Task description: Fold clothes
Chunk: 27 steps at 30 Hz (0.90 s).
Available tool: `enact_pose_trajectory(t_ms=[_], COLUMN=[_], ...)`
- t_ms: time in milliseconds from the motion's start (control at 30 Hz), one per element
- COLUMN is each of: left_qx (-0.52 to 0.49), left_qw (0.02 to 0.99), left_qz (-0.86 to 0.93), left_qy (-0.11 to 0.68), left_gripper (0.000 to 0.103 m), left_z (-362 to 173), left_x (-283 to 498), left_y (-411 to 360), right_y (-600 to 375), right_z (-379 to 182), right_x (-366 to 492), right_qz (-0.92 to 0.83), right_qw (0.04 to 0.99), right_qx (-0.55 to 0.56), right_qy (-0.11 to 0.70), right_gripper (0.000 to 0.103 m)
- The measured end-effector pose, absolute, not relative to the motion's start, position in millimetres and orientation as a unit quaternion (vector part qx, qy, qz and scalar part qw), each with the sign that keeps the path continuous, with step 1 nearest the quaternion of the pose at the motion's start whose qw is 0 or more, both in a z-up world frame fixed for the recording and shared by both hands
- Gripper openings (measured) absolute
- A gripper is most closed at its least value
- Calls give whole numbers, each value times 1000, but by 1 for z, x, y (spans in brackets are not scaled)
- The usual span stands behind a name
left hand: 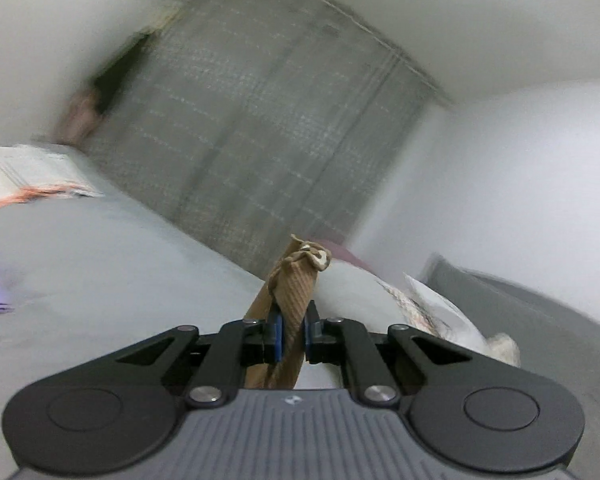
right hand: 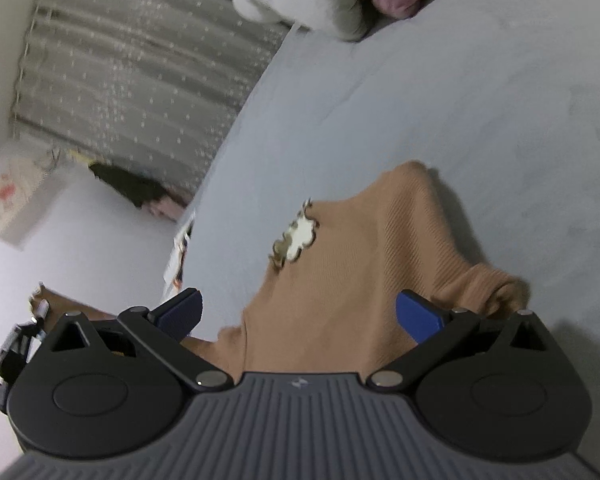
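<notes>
Folding has barely begun: the left gripper (left hand: 292,334) has its jaws clamped on a bunched edge of the tan ribbed garment (right hand: 364,264), which lies unfolded on the bed (right hand: 480,92) beneath the right gripper (right hand: 300,316), whose jaws gape wide, empty.

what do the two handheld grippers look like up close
The left gripper and the right gripper look alike: a grey ribbed body with a small pale logo, black rounded side housings with round caps, black linkage arms on silver pivot pins, and blue fingertip pads. No cables, hands or sleeves show.
</notes>
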<state>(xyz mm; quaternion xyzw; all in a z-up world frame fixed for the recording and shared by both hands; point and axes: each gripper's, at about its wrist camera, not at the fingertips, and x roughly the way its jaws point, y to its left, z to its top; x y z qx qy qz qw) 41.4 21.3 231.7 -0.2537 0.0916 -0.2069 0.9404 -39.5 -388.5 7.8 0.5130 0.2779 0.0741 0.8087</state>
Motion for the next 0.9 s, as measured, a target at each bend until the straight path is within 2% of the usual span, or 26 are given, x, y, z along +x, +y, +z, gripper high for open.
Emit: enact_pose_trajectory(t_ms=[133,167,200,233,300,400,533,700,833,900], left_qx=[-171,-150,-139,-130,-128,-136,-125,-36,-29,29], left_qw=[917,911,907,901,889,888,911,946,935,933], left_qz=[-331,-349,-358,-366,-384,-384,-327,-171,-160,-161], left_qy=[142,160,175,191,215,213,218,273,316,320], left_gripper=[13,17,28,35,57,76,79,79,79,79], left_z=[222,215,209,201,184,173,164,114,75,61], left_x=[11,4,-2,-7,-22,-29,-16,1,13,22], left_y=[-75,-94,-107,-120,-139,-129,-76,-4,9,-6], right_y=[-408,-412,-416,-418,-420,-420,-418,-411,-399,-389], right_z=[8,8,9,7,3,-6,-10,-7,-2,1], right_x=[-48,-50,-51,-53,-56,-55,-55,-50,-45,-43], right_qz=[63,59,56,54,55,63,61,61,65,72], right_qw=[796,795,794,793,786,771,774,794,824,841], right_qx=[544,549,551,554,563,576,565,522,458,417], right_qy=[258,253,250,249,251,264,280,306,328,337], right_gripper=[103,103,103,103,103,103,103,103,103,102])
